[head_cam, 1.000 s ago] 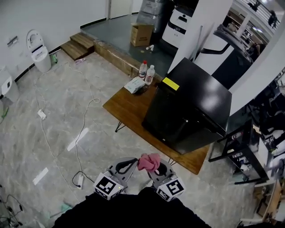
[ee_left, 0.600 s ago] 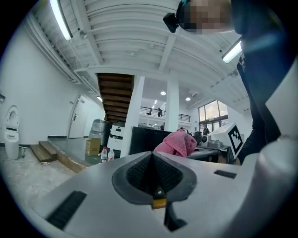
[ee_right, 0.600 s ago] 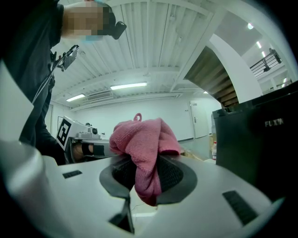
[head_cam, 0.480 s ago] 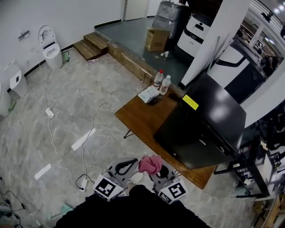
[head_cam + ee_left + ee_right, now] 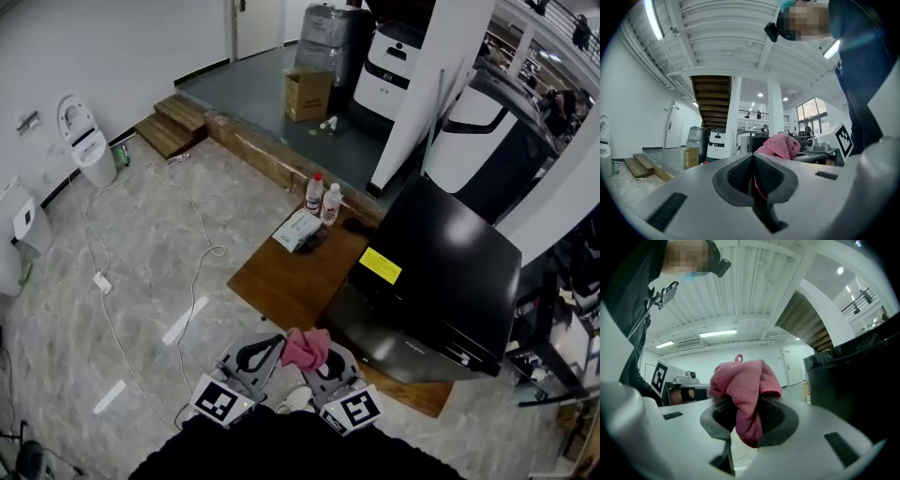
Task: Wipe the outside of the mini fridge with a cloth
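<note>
We are clamping the jaws of our right gripper point(image 5: 745, 422) on the pink cloth point(image 5: 746, 380), which is bunching up above the pads. The jaws of our left gripper point(image 5: 753, 176) are pressing together with nothing between them, and that gripper is hanging just beside the right one, at its 9 o'clock. The black mini fridge point(image 5: 441, 272) is sitting on the low wooden table point(image 5: 286, 286) at about 1 o'clock from the grippers, well apart from the cloth. Two bottles point(image 5: 322, 200) are standing near the table's far edge, around 12 o'clock, beside a flat packet point(image 5: 296, 230).
</note>
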A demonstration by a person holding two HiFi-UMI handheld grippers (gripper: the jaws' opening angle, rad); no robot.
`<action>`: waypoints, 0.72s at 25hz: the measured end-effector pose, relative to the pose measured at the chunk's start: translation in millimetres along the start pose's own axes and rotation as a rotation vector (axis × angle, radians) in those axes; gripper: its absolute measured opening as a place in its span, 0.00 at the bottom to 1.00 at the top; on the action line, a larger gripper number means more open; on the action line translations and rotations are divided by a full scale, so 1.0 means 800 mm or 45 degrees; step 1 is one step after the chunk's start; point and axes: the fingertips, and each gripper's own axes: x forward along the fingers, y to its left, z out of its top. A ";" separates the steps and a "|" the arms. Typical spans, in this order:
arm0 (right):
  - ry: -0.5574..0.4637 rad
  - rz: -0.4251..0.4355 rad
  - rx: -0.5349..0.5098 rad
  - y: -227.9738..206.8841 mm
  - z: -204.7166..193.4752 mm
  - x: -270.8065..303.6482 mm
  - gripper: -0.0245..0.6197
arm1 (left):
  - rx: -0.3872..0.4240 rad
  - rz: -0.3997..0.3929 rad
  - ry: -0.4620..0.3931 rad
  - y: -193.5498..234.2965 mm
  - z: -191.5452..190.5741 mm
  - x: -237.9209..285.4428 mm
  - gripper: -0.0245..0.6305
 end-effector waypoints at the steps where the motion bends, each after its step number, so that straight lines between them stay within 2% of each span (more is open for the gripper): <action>1: -0.003 -0.018 0.000 -0.011 0.002 0.006 0.19 | 0.001 -0.002 -0.001 0.007 0.001 0.010 0.05; 8: 0.006 -0.111 0.104 -0.044 -0.008 0.041 0.19 | 0.004 -0.066 0.025 0.052 -0.006 0.052 0.05; 11: -0.035 -0.173 0.173 -0.056 -0.013 0.062 0.19 | -0.002 -0.122 0.026 0.082 -0.010 0.073 0.05; 15: -0.109 -0.301 0.274 -0.086 -0.010 0.092 0.19 | 0.036 -0.254 -0.003 0.124 -0.009 0.107 0.05; 18: -0.164 -0.438 0.352 -0.099 0.002 0.117 0.19 | 0.018 -0.398 0.026 0.150 0.003 0.131 0.05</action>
